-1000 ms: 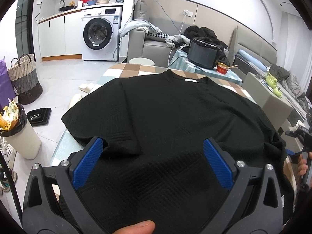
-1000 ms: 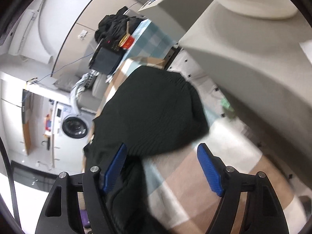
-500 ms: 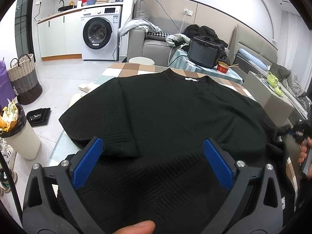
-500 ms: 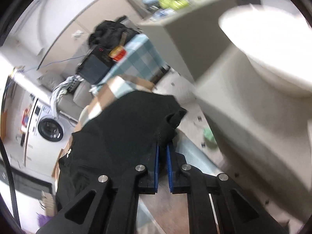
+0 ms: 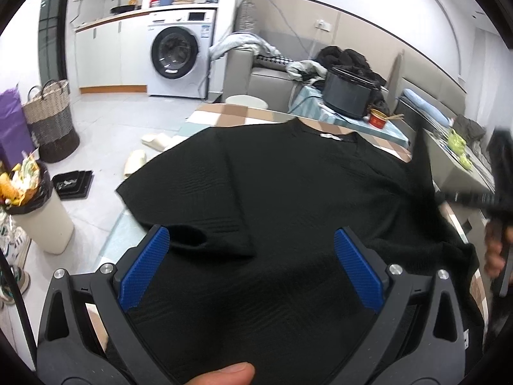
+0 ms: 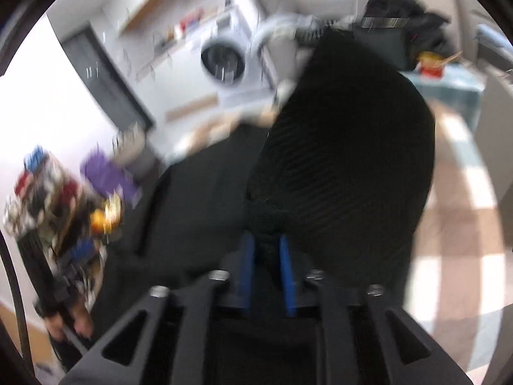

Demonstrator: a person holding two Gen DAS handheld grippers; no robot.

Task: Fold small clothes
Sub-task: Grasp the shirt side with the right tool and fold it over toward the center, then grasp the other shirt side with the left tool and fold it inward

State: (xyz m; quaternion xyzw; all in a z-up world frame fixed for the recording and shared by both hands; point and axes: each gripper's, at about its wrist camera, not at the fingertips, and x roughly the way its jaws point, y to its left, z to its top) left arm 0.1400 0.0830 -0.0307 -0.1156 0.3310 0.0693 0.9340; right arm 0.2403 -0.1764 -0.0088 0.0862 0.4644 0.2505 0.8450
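A black textured T-shirt (image 5: 288, 186) lies spread on a checked table (image 5: 243, 115), collar at the far side, its left sleeve (image 5: 179, 205) hanging over the table's left edge. My left gripper (image 5: 250, 256) is open and empty, hovering above the shirt's lower part. My right gripper (image 6: 267, 250) is shut on a bunch of the shirt's right sleeve (image 6: 346, 160) and lifts it up over the shirt; this view is blurred. In the left wrist view the raised sleeve (image 5: 423, 160) and right gripper (image 5: 474, 197) show at the right edge.
A dark cooker pot (image 5: 348, 91) and a red bowl (image 5: 378, 118) stand on a small table behind the shirt. A sofa (image 5: 263, 77), washing machine (image 5: 179, 57), wicker basket (image 5: 51, 118) and full bin (image 5: 35, 211) stand around on the left.
My right gripper closed on the shirt's right sleeve and has lifted it up and inward over the shirt. My left gripper has stayed open above the hem.
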